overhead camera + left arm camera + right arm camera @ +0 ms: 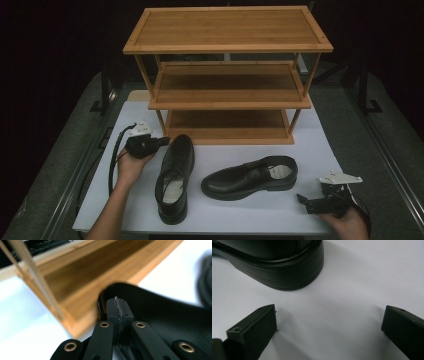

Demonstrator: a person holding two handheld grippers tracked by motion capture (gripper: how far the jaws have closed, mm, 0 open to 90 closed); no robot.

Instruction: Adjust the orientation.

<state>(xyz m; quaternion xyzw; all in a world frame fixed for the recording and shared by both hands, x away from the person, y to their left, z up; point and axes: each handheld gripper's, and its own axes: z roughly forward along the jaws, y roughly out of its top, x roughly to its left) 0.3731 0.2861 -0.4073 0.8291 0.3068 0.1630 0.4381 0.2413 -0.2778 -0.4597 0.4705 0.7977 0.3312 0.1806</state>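
While toe-first toward the rack (227, 105), left shoe (175, 175) beside clenched left tool (164, 141); right tool (303, 199) released.

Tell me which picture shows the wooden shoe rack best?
The high view: the whole wooden shoe rack stands there with all three shelves visible behind the two black shoes. The left gripper view catches just a blurry close-up of its bottom shelf and one post. The right gripper view looks at a shoe heel and white table instead.

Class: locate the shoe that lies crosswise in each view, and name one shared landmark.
High view: crosswise shoe, centre-right, before the rack.
Left gripper view: probably the dark blur at the right edge.
Right gripper view: its heel, top left.
Shared landmark: the white table sheet.
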